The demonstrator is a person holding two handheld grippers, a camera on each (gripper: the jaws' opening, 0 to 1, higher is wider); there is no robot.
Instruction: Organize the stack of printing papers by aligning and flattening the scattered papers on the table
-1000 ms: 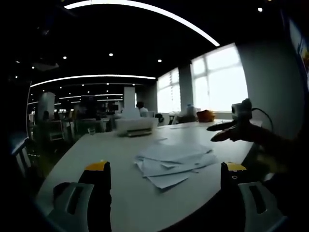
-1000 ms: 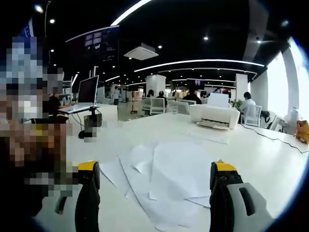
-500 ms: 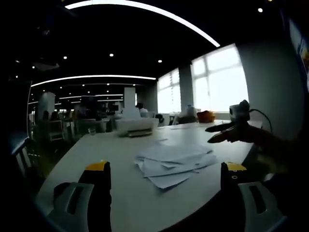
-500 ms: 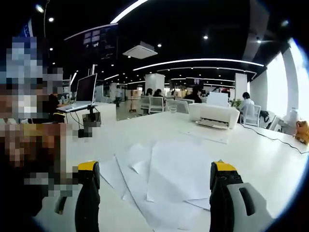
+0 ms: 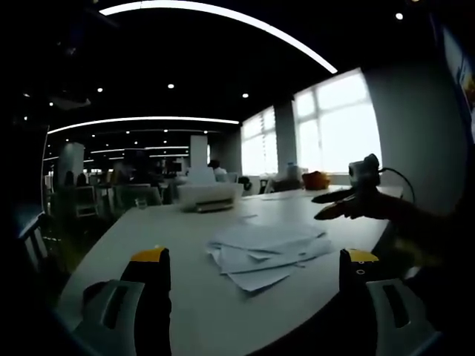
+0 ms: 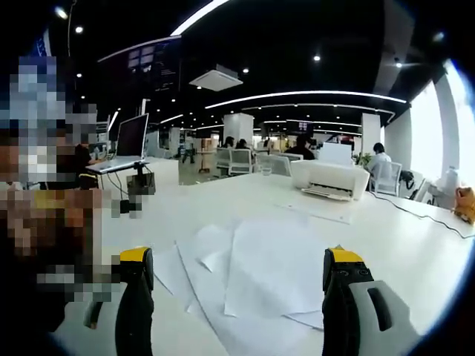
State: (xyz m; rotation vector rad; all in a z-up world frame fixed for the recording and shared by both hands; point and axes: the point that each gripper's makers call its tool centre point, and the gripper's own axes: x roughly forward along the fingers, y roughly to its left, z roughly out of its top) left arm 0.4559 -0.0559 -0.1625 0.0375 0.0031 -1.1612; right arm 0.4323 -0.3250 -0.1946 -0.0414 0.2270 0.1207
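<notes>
The loose spread of white printing papers [image 6: 260, 278] is lying fanned and overlapping on the broad white counter [image 6: 415, 245], just ahead of the right gripper [image 6: 236, 278], whose yellow-tipped black fingers [image 6: 136, 261] are standing wide apart with nothing between them. The left gripper [image 5: 256, 267] is hovering at the near edge of the counter, its fingers also spread and empty, with the papers [image 5: 263, 248] lying a little beyond them. In the left gripper view the right gripper [image 5: 349, 204] is reaching in from the right, above the sheets; the dim light makes its height hard to judge. A white desktop printer [image 6: 330, 178] is sitting at the far side. Pushing one edge too hard is likely to buckle or crease thin sheets, and a sideways sweep could be sliding the lowest ones off the near edge.
</notes>
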